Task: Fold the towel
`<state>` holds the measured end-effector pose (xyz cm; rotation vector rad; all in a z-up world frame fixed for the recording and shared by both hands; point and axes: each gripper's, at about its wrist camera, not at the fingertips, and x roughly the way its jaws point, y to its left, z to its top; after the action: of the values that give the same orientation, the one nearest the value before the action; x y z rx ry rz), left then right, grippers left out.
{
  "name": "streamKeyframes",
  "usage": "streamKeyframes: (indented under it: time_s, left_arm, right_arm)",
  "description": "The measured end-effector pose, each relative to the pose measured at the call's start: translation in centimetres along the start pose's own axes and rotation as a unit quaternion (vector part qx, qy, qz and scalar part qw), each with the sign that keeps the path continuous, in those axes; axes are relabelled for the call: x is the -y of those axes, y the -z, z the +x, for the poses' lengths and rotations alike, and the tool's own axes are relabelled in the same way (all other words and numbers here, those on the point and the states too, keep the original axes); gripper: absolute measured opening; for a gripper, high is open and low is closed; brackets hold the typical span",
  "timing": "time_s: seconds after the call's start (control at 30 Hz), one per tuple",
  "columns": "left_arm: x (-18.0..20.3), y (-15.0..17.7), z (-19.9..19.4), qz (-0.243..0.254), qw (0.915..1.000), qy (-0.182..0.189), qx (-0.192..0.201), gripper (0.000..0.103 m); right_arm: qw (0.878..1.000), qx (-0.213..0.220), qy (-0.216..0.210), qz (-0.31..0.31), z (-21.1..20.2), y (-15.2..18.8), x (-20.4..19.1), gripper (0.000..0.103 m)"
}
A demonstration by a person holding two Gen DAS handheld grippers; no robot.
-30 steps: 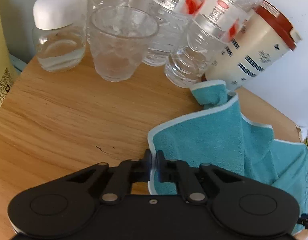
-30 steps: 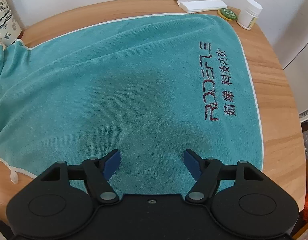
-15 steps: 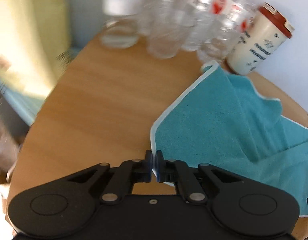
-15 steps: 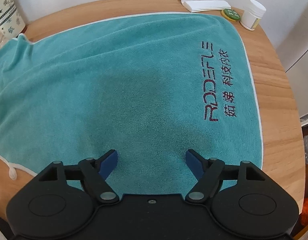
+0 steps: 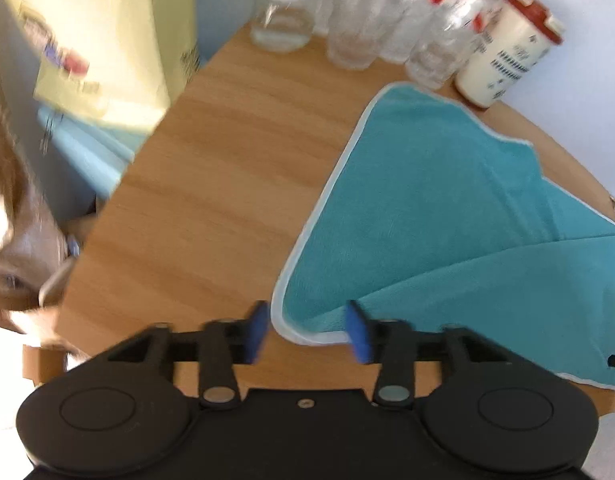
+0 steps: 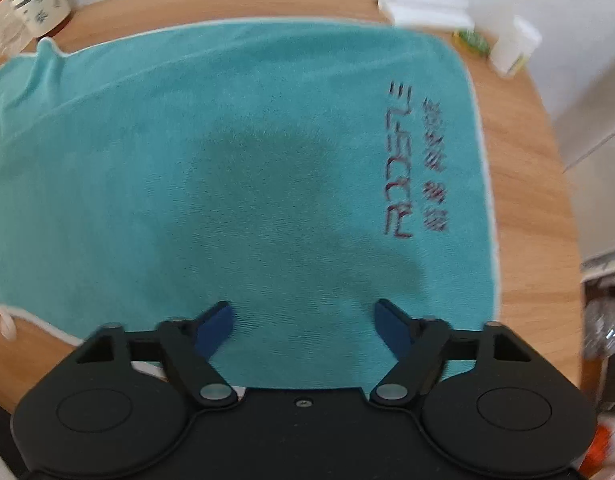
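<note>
Both sets of jaws gape empty — left gripper (image 5: 307, 330) straddles the towel (image 5: 447, 232) corner; soft, floppy cloth, best pinched at that hemmed corner.

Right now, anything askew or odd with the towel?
Yes. The teal towel isn't flat: in the left wrist view its far-left part is creased, with a flap lying diagonally over the layer below. Its far corner sits close to the bottles. No spill or damage visible.
</note>
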<state>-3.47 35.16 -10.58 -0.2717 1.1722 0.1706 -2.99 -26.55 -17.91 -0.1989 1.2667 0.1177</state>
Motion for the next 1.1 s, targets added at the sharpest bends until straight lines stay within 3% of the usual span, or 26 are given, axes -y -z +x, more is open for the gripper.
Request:
streamKeyframes:
  time_s: [0.1,0.17,0.23,0.37,0.5,0.57,0.67,0.73,0.83,1.1]
  left_arm:
    - [1.3,-1.8,0.6,0.023,0.9997,-0.002,0.000,0.052]
    - [2.8,-3.0,1.5,0.039,0.9992,0.003,0.009,0.073]
    - [4.3,-4.0,2.5,0.054,0.9983,0.013,0.015,0.078]
    - [6.8,-4.1,4.7,0.089,0.9957,0.026,0.004,0.078]
    - [8.0,-3.5,5.8,0.120,0.9928,-0.002,0.001,0.078]
    - [7.9,-3.3,6.5,0.116,0.9930,-0.020,-0.009,0.078]
    - [7.5,-2.8,7.8,0.106,0.9920,-0.060,-0.032,0.080]
    - [7.2,-2.1,7.4,0.102,0.9915,-0.076,-0.024,0.086]
    - [6.9,-1.5,7.2,0.093,0.9912,-0.091,-0.025,0.097]
    - [6.8,-0.2,6.3,0.085,0.9899,-0.101,-0.051,0.098]
  right_arm:
    - [0.999,0.012,0.003,0.042,-0.7,1.0,1.6,0.054]
    - [0.998,0.015,0.010,0.060,-1.0,1.8,2.5,0.054]
    - [0.997,0.016,0.017,0.076,-1.0,2.3,3.3,0.052]
    - [0.994,0.011,0.031,0.106,-0.6,3.1,4.7,0.043]
    - [0.991,0.019,0.030,0.132,0.0,3.5,6.4,0.042]
    - [0.989,0.017,0.012,0.149,-0.1,3.7,7.3,0.042]
    - [0.994,0.018,0.022,0.105,-0.2,4.1,6.9,0.040]
    - [0.995,0.017,0.029,0.090,-0.3,4.4,6.7,0.039]
    - [0.995,0.005,0.027,0.093,-0.8,5.3,7.7,0.039]
    - [0.995,-0.022,0.049,0.085,-1.8,6.4,8.5,0.039]
